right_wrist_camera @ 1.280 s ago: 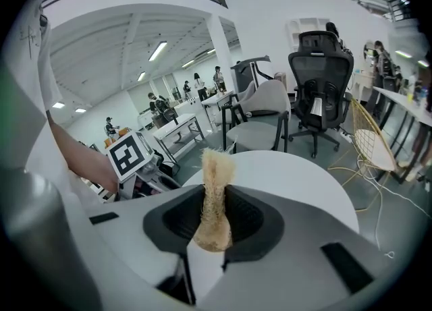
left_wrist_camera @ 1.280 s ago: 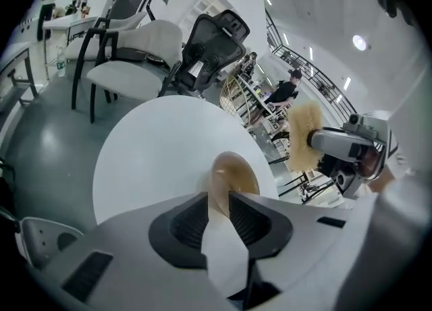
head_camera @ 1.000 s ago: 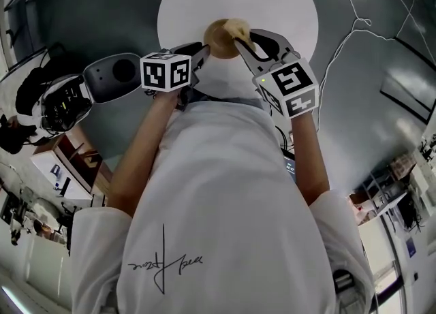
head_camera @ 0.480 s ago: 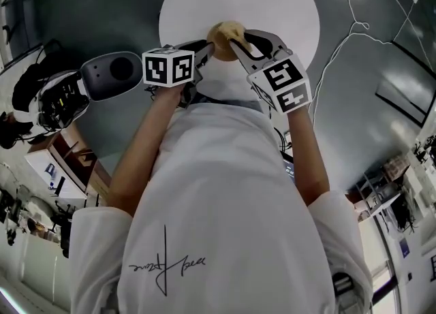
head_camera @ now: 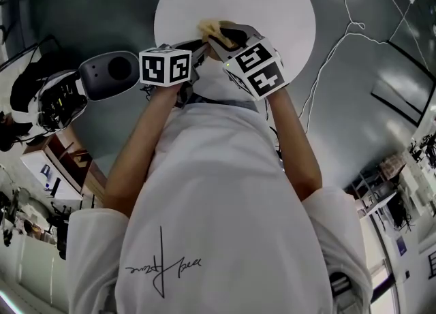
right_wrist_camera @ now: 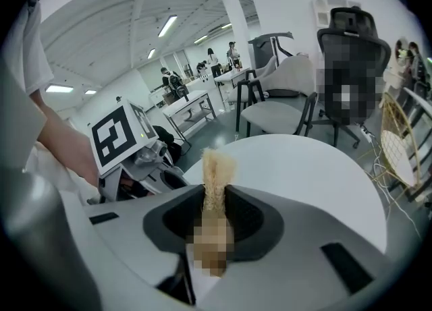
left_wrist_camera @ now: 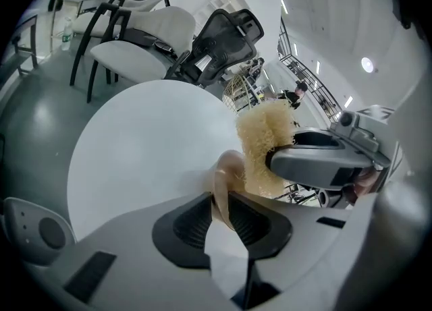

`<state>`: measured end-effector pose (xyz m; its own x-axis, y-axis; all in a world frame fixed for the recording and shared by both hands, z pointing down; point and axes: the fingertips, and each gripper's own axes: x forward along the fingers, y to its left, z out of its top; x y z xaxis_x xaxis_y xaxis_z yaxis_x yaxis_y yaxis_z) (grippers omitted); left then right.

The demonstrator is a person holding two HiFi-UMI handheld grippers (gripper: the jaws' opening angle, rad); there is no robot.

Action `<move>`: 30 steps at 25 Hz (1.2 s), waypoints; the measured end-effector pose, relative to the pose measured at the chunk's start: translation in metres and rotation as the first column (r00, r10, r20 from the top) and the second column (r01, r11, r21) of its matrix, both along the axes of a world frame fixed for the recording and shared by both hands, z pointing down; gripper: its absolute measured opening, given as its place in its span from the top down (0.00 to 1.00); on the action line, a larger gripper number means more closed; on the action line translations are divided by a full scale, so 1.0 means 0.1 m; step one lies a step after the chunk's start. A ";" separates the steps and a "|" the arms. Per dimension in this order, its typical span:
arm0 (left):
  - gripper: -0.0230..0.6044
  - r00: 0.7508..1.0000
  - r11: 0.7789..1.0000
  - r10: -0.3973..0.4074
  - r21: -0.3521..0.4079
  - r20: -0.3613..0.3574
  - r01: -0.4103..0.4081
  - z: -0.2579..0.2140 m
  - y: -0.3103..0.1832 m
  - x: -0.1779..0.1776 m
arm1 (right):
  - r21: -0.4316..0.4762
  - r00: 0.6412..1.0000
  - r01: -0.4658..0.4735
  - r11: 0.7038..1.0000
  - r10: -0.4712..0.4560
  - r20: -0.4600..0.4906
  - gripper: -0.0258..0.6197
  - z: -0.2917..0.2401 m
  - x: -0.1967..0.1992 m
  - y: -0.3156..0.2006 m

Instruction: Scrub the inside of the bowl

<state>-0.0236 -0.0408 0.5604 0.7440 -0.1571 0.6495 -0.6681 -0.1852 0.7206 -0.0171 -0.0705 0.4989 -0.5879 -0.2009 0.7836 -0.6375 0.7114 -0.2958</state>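
Bowl [left_wrist_camera: 227,168] and scrubber [right_wrist_camera: 217,164] at the counter [head_camera: 272,6]
The left hand-held gripper [left_wrist_camera: 219,202] pinches the bowl's rim — the right hand-held gripper [right_wrist_camera: 214,198] squeezes the scrubber.

The round white counter [head_camera: 286,6] lies under and beyond the left claw [head_camera: 202,48] and right claw [head_camera: 219,37], standing on grey floor [head_camera: 102,13].

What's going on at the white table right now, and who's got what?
A person works two handheld grippers over the round white table. The left gripper has its jaws clamped on the rim of a small tan wooden-looking bowl, steadying it. The right gripper pinches a pale yellow fibrous scrubber in its jaws, right against the bowl. Scrubbing appears under way.
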 end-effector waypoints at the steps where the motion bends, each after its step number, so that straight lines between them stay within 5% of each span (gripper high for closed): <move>1: 0.85 1.000 1.000 -0.009 -0.008 -0.007 0.009 0.00 0.01 0.00 | -0.005 1.000 0.009 1.000 -0.009 -0.011 0.81 0.03 -0.03 0.02; 30: 0.93 0.999 0.999 -0.049 -0.007 -0.004 0.049 0.00 0.06 -0.14 | -0.069 0.999 0.006 0.998 -0.008 -0.033 0.81 0.33 -0.21 0.10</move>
<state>-0.0373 -0.0347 0.5607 0.7385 -0.1886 0.6473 -0.6730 -0.1472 0.7249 -0.0383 -0.0601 0.5320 -0.5627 -0.1417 0.8144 -0.6427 0.6946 -0.3232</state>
